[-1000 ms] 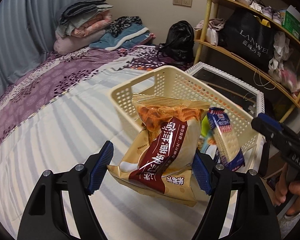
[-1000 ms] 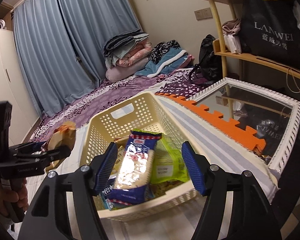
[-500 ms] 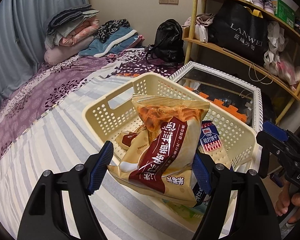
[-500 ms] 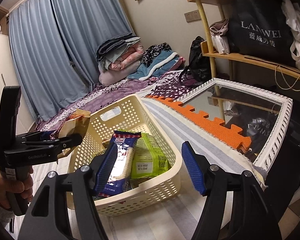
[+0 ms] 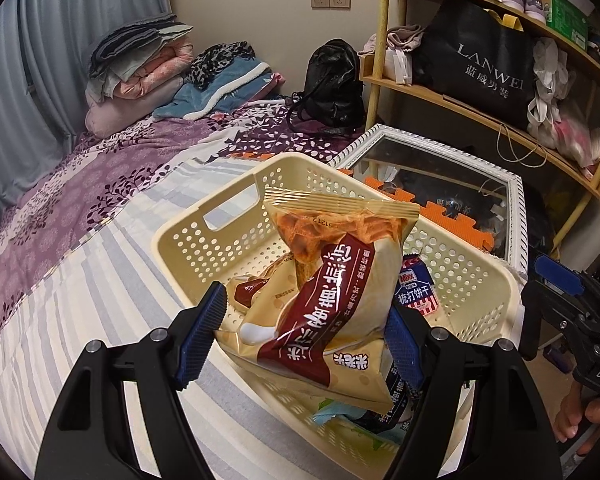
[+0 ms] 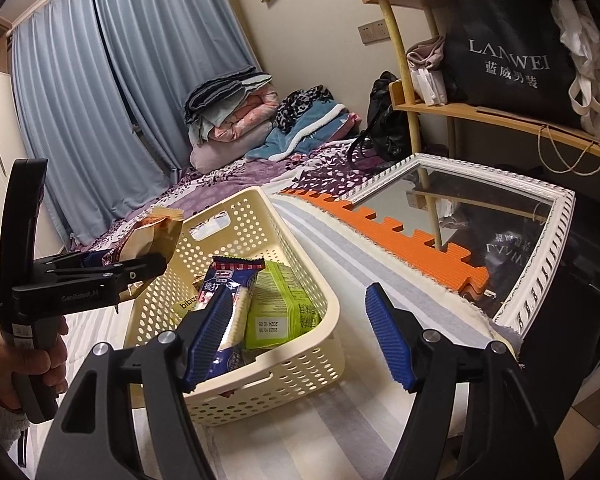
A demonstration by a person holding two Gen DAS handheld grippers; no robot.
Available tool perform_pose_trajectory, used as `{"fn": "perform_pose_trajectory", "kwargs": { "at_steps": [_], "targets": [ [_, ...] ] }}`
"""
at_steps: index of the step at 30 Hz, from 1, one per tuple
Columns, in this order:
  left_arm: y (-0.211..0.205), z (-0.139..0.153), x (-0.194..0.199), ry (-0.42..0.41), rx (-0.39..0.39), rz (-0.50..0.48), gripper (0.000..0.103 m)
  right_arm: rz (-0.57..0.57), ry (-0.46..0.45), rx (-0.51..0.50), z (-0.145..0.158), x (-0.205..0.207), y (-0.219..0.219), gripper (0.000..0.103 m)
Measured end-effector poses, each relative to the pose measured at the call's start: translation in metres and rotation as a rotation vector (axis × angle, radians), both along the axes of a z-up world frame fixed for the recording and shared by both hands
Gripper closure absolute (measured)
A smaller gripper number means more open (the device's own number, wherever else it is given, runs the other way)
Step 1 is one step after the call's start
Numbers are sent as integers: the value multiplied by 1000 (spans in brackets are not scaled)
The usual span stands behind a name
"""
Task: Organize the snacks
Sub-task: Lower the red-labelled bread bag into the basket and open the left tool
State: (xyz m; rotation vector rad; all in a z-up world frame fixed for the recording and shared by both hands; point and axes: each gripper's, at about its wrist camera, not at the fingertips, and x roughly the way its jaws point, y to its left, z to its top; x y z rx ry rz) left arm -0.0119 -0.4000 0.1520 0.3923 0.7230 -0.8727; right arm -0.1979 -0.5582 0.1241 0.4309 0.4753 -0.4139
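Both views: dim, warm indoor light, curtains (image 6: 112, 92) drawn. Strong fisheye bending at edges; black vignette in corners. Glare on the snack bag (image 5: 332, 292) film. Soft shadows under the basket (image 6: 300, 364). Focus sharp, no motion blur.

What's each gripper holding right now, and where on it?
The left gripper pinches the brown snack bag across its lower half. The right gripper holds nothing.

Both grippers are matte black plastic with ribbed blue pads on their two fingers and a silver screw head on each finger arm. The left gripper (image 5: 302, 334) bears small white lettering along its side, seen from the right wrist view. The right gripper (image 6: 298, 338) shows white letters "DAS" on its body. A pale fuzzy sleeve cuff (image 6: 2, 424) covers the left wrist.
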Motion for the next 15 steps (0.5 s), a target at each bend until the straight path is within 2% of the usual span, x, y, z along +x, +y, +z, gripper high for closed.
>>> {"fn": "perform_pose_trajectory", "kwargs": {
  "at_steps": [15],
  "targets": [
    [-10, -6, 1, -5, 12, -8, 27, -4, 4, 5, -2, -4, 0, 34]
  ]
}}
